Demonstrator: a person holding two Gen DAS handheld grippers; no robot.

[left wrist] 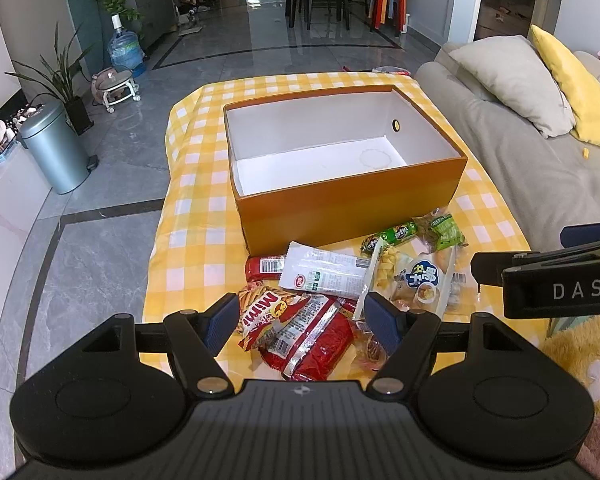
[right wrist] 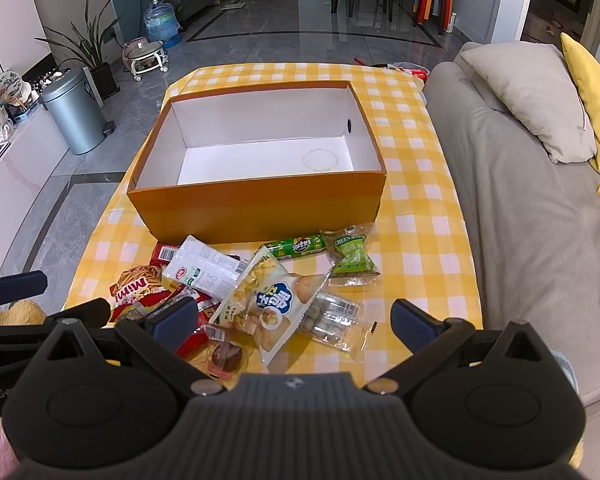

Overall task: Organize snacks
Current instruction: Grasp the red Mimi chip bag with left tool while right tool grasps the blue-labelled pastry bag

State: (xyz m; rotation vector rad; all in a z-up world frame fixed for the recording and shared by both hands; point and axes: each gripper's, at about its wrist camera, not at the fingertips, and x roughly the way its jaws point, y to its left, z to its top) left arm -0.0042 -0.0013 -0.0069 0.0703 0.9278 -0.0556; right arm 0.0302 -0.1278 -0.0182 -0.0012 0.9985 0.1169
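Empty orange box (right wrist: 260, 208) with white inside, loose snack packets (right wrist: 268, 300) heaped just before it

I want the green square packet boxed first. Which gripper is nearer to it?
Right. The right gripper hangs open just short of the green packet; the left gripper sits open over the red snacks, farther left.

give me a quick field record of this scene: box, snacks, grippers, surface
box: orange box with white inside, open top, nothing in it
snacks: pile of packets in front of the box, none inside; red Mimi packet, white packet, green packet, green tube, clear bag with blue label
left gripper: open, above the red packets, holding nothing
right gripper: open, above the clear bag, holding nothing
surface: yellow checked cloth
beside: grey sofa
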